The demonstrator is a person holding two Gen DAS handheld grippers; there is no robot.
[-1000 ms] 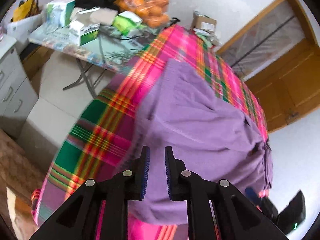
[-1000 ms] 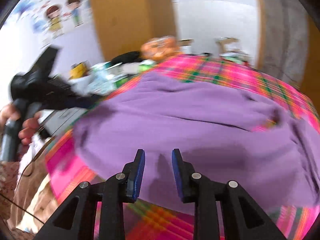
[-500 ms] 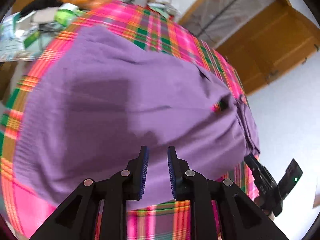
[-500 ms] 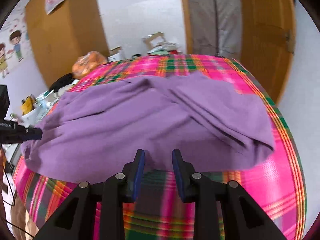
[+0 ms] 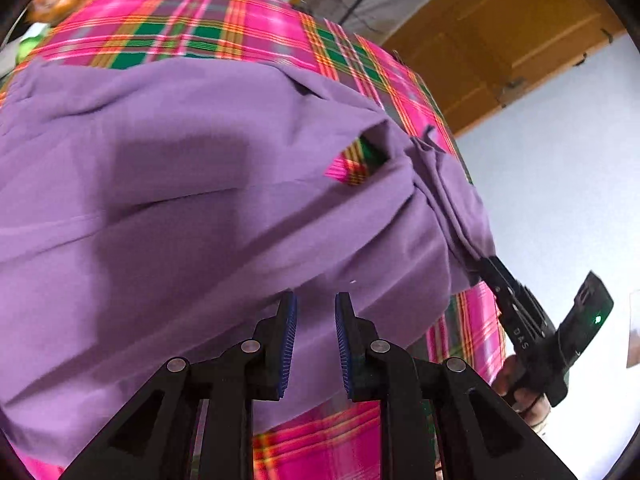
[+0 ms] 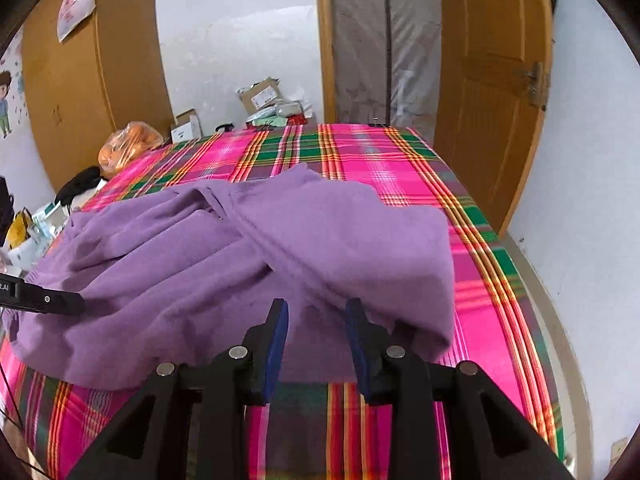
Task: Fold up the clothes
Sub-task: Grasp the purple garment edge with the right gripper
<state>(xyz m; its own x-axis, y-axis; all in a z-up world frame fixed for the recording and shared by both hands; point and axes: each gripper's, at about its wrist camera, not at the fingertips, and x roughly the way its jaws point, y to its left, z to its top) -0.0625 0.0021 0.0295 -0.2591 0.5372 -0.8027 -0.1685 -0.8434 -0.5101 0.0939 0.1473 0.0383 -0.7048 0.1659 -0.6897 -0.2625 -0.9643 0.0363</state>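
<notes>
Left wrist view: the left gripper (image 5: 315,322), jaws parted and empty, hovers over a purple garment (image 5: 192,200) spread on a plaid-covered bed (image 5: 224,28). Right gripper (image 6: 316,330), likewise parted and empty, hangs at the garment's near edge.

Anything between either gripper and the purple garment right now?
Nothing visible. The left gripper and right gripper both sit at the near edge of the garment, jaws open. Only the plaid cloth lies below them, and nothing rests on top of the garment.
</notes>
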